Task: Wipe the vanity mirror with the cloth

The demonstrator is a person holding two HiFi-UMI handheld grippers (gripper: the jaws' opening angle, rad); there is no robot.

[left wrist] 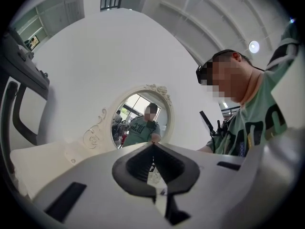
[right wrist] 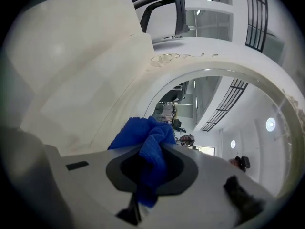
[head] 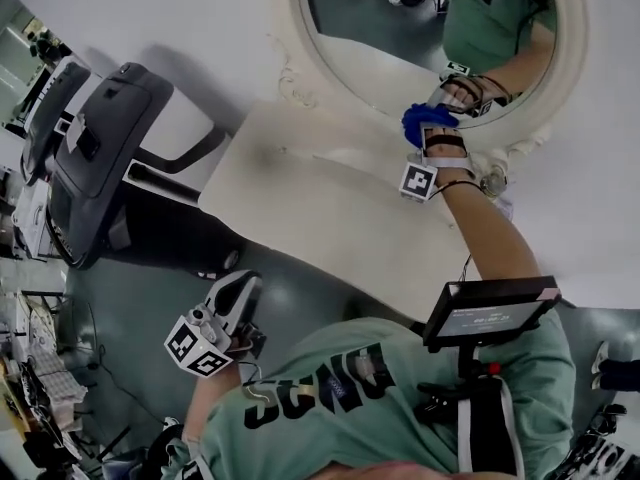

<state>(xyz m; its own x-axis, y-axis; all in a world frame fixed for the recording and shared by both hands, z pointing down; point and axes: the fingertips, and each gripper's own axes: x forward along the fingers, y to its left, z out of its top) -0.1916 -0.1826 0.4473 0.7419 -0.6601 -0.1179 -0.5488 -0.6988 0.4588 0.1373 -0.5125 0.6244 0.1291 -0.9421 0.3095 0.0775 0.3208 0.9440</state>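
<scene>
Right now my right gripper [right wrist: 150,152] is clenched on the blue cloth [right wrist: 144,136]. The fabric is pinched between both jaws, with a bunched wad sticking out past the tips and a tail hanging back into the claw. In the head view that wad [head: 427,121] sits at the lower part of the oval mirror [head: 392,30], just inside its cream frame [head: 296,30] and above the back edge of the tabletop [head: 300,193]. It seems to meet the reflected hand in the glass. My left gripper [left wrist: 152,148] is clenched on nothing, its jaw tips meeting. It hangs low off the front edge of the tabletop, well apart from the mirror [left wrist: 139,119] and aimed towards it.
</scene>
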